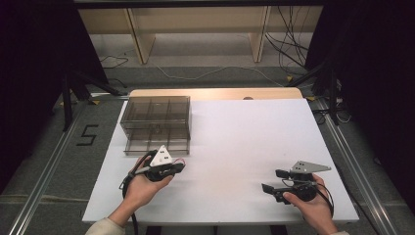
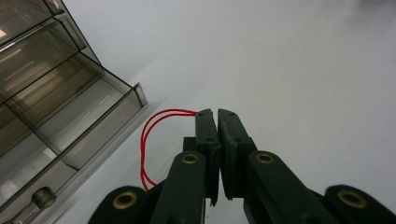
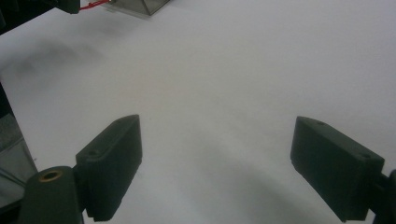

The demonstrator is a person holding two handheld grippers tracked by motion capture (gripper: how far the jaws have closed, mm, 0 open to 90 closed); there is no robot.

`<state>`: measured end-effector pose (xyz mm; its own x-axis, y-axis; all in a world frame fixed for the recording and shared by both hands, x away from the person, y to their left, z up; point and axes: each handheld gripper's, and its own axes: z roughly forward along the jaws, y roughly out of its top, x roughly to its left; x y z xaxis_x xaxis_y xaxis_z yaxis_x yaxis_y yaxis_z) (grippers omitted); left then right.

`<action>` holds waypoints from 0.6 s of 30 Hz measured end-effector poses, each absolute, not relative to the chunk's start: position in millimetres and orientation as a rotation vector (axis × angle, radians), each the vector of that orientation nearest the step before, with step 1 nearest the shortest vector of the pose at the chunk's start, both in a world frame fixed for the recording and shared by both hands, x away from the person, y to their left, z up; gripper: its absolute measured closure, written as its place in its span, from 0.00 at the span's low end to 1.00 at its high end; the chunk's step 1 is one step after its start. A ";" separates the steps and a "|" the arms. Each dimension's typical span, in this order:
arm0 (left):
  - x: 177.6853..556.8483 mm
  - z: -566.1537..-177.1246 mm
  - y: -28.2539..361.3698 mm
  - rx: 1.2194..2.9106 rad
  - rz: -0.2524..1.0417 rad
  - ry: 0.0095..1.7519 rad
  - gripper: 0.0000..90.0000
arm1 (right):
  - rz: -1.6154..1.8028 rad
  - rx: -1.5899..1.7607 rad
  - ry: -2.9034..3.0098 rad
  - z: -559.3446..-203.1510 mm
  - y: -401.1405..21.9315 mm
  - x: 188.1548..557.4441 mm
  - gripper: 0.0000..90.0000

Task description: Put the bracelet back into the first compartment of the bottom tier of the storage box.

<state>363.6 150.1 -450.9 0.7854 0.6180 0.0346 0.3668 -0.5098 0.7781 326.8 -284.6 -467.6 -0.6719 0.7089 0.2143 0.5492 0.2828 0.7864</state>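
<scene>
L gripper [image 2: 214, 114] is held just beside the smoky plastic drawer box [image 1: 155, 125], jaws pinched on a red wire loop [image 2: 152, 140]. R gripper [image 1: 274, 180] is held well apart from box, jaws spread, nothing between.

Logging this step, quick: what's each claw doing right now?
Left claw: closed, nothing between its jaws, beside the smoky plastic box.
Right claw: open wide, empty, over the bare white table.

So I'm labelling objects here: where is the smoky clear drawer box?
In the high view the drawer box sits at the white table's far left, just beyond the left gripper.
</scene>
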 end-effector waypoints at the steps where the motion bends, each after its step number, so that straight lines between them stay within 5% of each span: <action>1: 363.6 -450.9 150.1 2.160 0.394 0.728 0.97 | 1.338 1.171 2.370 -467.6 -284.8 326.8 0.19; 18: 367.6 -448.0 159.9 2.146 0.414 0.766 0.97 | 1.342 1.171 2.366 -467.5 -284.7 326.8 0.19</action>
